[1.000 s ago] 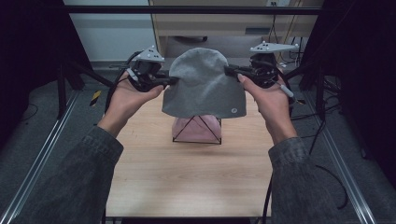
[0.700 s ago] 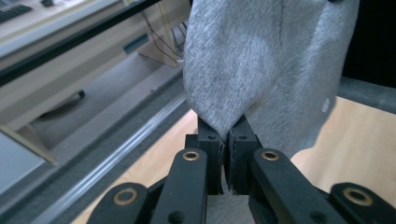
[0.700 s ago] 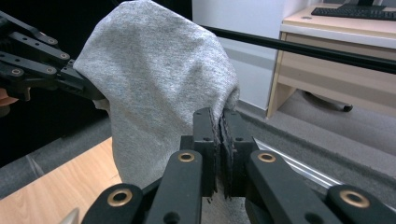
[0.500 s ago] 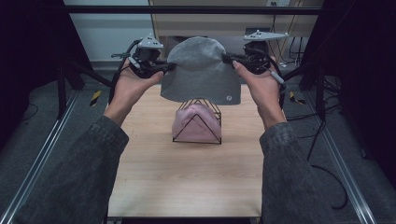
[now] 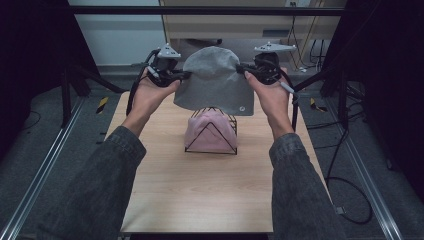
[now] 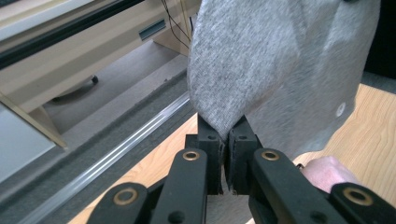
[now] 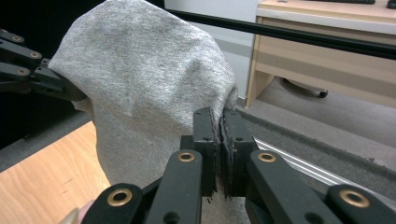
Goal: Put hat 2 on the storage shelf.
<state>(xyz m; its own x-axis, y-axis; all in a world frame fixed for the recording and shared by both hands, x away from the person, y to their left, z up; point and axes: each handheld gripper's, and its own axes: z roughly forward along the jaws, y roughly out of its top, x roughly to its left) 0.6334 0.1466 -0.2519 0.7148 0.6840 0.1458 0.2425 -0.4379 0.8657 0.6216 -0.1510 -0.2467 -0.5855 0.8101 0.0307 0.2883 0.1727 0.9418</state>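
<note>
We held the grey beanie (image 5: 215, 82) stretched in the air over the far half of the bench (image 5: 200, 190), crown up, opening down, above the pink hat (image 5: 210, 131) on its wire stand (image 5: 197, 149). The left tool (image 5: 184, 75) and right tool (image 5: 240, 67) each pinched a side edge.

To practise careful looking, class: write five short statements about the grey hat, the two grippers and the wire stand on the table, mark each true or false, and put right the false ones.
1. The grey hat hangs in the air between two grippers. True.
2. The left gripper is open beside the hat. False: its jaws are shut on the hat's edge.
3. The right gripper pinches the hat's fabric. True.
4. The black wire stand is bare. False: a pink hat sits on it.
5. The grey hat lies flat on the wooden table. False: it is held up above the stand.
</note>
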